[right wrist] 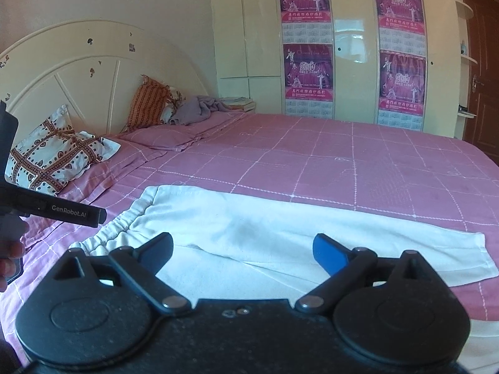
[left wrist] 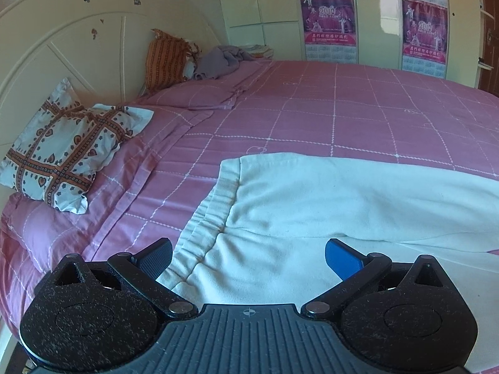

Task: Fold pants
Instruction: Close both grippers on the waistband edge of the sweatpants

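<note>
We're looking down at white pants (left wrist: pixel 312 205) spread flat on the pink checked bedspread (left wrist: pixel 312 109), waistband toward the headboard side, legs running off to the right. Our left gripper (left wrist: pixel 248 257) hangs over the waist end with its fingers spread wide, nothing between them; the elastic waistband (left wrist: pixel 202 218) sits just ahead of the black left finger, and the white cloth fills the gap between the two tips. Whether the tips touch the fabric, we can't tell.

Over to the right wrist view: our right gripper (right wrist: pixel 243 251) is also released, fingers wide apart and gripping nothing. Here the pants (right wrist: pixel 280 227) lie across the frame, the waistband (right wrist: pixel 124 221) at left, the leg hem (right wrist: pixel 480 255) at right. The seam between the two legs runs straight under the gap of the fingers. The blue-padded finger (right wrist: pixel 330 254) sits above the upper leg.

At the left edge the other tool's black bar reads "GenRobot.AI" (right wrist: pixel 68 210), and a hand (right wrist: pixel 9 258) shows below it. A heart-patterned pillow (left wrist: pixel 65 146) and an orange striped pillow (left wrist: pixel 165 59) rest against the cream headboard (left wrist: pixel 78 31).
</note>
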`<state>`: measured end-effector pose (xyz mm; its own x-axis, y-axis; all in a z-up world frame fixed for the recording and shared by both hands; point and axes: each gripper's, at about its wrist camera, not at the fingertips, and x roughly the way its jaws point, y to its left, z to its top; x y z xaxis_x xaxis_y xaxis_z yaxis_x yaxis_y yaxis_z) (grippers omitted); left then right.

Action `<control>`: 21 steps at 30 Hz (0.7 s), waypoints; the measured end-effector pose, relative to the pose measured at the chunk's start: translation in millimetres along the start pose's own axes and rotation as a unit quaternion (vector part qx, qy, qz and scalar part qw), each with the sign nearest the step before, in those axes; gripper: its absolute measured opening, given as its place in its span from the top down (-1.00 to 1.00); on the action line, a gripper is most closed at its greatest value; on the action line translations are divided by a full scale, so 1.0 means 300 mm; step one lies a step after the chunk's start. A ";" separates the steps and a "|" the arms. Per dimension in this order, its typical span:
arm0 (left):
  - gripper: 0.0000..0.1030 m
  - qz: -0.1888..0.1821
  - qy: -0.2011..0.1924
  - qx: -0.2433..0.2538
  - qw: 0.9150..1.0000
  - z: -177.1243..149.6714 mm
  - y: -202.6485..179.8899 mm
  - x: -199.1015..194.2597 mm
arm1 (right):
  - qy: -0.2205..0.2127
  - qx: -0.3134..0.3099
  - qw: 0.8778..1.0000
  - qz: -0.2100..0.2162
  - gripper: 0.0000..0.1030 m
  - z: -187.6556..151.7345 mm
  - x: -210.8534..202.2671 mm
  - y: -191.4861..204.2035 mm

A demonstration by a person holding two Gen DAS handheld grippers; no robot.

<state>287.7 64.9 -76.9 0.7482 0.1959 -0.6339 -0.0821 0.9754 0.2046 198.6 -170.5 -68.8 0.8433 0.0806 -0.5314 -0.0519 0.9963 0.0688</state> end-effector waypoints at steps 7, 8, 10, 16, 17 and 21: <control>-1.00 0.010 0.038 -0.006 0.999 0.065 0.015 0.228 | 0.021 -0.013 0.999 0.024 -0.78 0.037 0.197 -0.009; -1.00 0.011 0.044 -0.006 0.999 0.071 0.015 0.262 | 0.023 -0.013 0.999 0.028 -0.73 0.043 0.229 -0.015; -1.00 0.017 0.052 -0.004 0.998 0.083 0.015 0.324 | 0.028 -0.014 0.999 0.035 -0.72 0.055 0.288 -0.024; -1.00 0.033 0.082 -0.009 0.996 0.129 0.035 0.540 | 0.057 -0.027 0.997 0.049 -0.65 0.084 0.489 -0.057; -1.00 0.034 0.086 -0.009 0.996 0.133 0.038 0.571 | 0.064 -0.029 0.996 0.051 -0.65 0.090 0.528 -0.064; -0.99 0.040 0.100 -0.005 0.994 0.139 0.057 0.698 | 0.090 -0.034 0.994 0.057 -0.65 0.109 0.689 -0.091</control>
<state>470.4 118.4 -175.0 0.5938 0.2884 -0.7511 -0.1436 0.9565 0.2538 391.9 -181.9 -152.8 0.7210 0.1909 -0.6661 -0.1820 0.9797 0.0838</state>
